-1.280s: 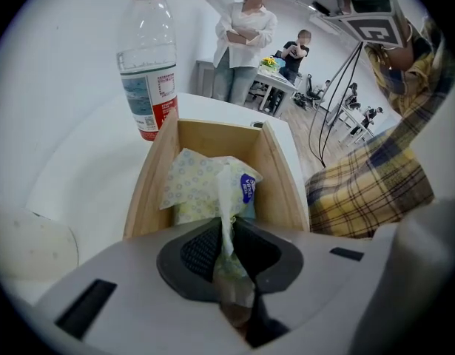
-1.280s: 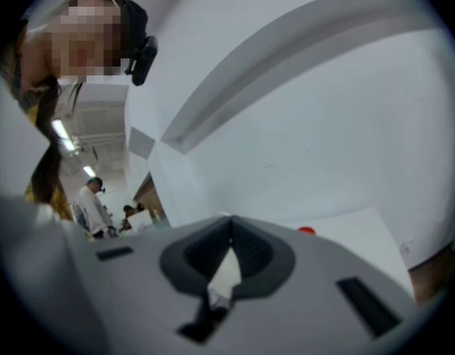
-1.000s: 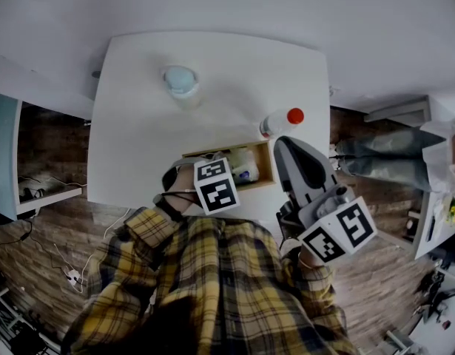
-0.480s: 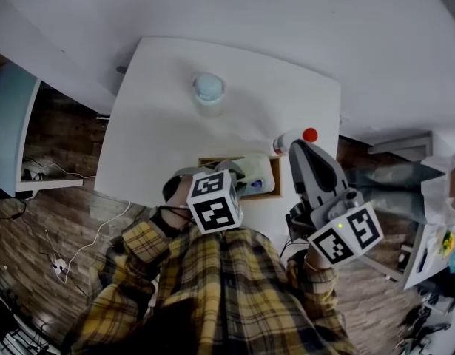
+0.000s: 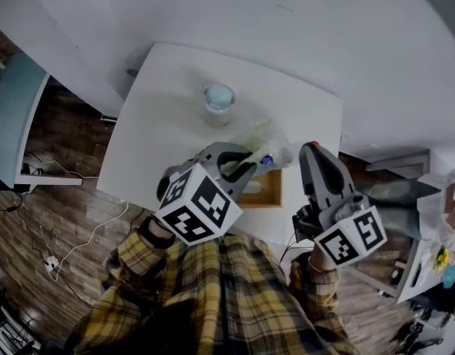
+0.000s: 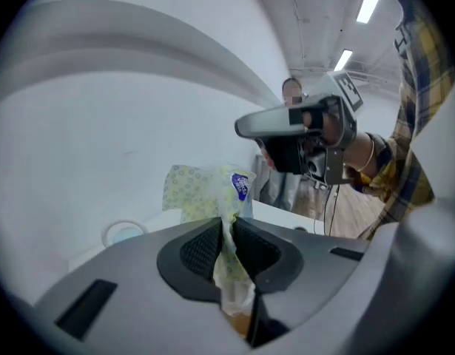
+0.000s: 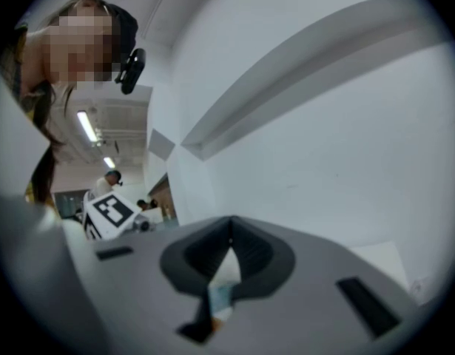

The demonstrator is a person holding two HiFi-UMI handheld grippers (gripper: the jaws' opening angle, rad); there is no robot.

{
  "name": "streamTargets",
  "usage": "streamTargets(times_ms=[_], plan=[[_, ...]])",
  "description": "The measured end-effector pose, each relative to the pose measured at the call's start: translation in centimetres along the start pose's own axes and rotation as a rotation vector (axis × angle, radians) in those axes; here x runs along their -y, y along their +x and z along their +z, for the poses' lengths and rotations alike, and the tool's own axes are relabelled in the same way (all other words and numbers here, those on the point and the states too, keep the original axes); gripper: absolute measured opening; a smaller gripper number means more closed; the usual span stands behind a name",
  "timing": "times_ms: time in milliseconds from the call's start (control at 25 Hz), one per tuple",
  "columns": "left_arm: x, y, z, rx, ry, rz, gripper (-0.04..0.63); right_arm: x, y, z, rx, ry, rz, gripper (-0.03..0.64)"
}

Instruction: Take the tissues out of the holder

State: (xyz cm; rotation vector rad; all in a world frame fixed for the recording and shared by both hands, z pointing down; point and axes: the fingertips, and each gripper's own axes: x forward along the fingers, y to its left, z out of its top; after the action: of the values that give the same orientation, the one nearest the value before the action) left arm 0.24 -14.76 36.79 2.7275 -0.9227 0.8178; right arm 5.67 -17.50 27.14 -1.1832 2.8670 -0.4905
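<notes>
Left hand-held gripper [image 6: 226, 226]: clamped on the thin plastic wrapper at the end of the tissue pack [image 6: 203, 189]; crumpled wrapper shows squeezed between both pads.
Tissue pack: out of the holder and up in the air, hanging from the left hand-held gripper [image 5: 249, 166]; in the head view it sits over the far edge of the holder [image 5: 277, 189]. Pale yellow-green print with a blue label.
Holder: open wooden box near the front edge of the white surface [image 5: 168, 113], partly hidden by the left hand-held gripper.
Right hand-held gripper [image 7: 228, 234]: jaws together at the tips, nothing held. In the head view it [image 5: 311, 151] is just right of the holder, pointing away from the person.
Cup [image 5: 218, 97]: pale blue, farther back on the surface, well apart from the holder.
</notes>
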Motion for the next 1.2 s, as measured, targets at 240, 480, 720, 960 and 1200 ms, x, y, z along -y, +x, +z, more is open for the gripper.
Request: streamTargets(times_ms=[240,480,720,960,1200], plan=[[-2.4,-3.4,5.9,0.238,-0.061,0.111,0.061,0.3,-0.2,1.0,0.018,-0.021,-0.011,0.011],[-4.1,-6.5,9.5,0.485,-0.191,0.176,0.061,-0.3,0.3,0.2,0.008,-0.019,0.000,0.011],[-3.8,-8.4,10.6,0.623,-0.295,0.172,0.061,-0.8,0.4,-1.1,-0.007,-0.015,0.024,0.011],[-3.8,-8.2,10.3,0.618,-0.320,0.197,0.061,-0.7,0.8,-2.3,-0.034,-0.002,0.042,0.011],[-3.7,-8.1,10.2,0.606,-0.316,0.198,0.061,-0.8,0.9,-2.6,-0.047,-0.008,0.052,0.011]])
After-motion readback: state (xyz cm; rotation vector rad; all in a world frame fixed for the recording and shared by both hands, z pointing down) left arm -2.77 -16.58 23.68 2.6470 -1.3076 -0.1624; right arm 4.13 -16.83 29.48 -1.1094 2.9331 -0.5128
